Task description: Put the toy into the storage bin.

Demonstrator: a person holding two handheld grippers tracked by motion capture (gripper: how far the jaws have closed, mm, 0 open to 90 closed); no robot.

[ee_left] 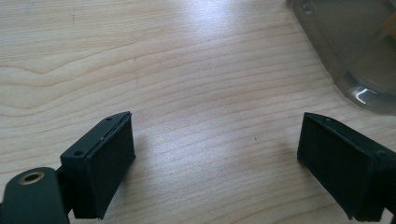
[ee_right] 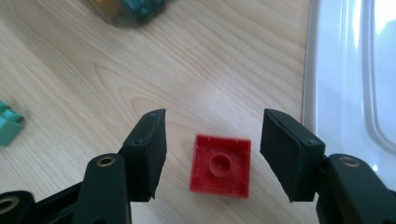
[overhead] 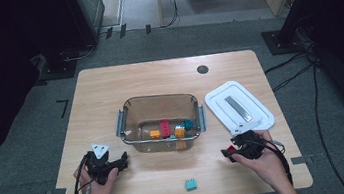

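- Red brick (ee_right: 220, 165) lies upside down on the wooden table (overhead: 108, 90), between the right gripper's (ee_right: 212, 154) spread pads, touching neither; released.
- White lid (overhead: 238, 106) lies just right of it.
- Left gripper (ee_left: 215, 161) gapes over bare wood, near-left of the clear box (overhead: 160, 103).
- Teal brick (overhead: 190, 184) sits near the front edge.

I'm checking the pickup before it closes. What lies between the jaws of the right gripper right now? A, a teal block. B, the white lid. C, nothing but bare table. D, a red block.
D: in the right gripper view a red block lies on the table between the open jaws of the right gripper, with gaps on both sides; the teal block sits well off to the side.
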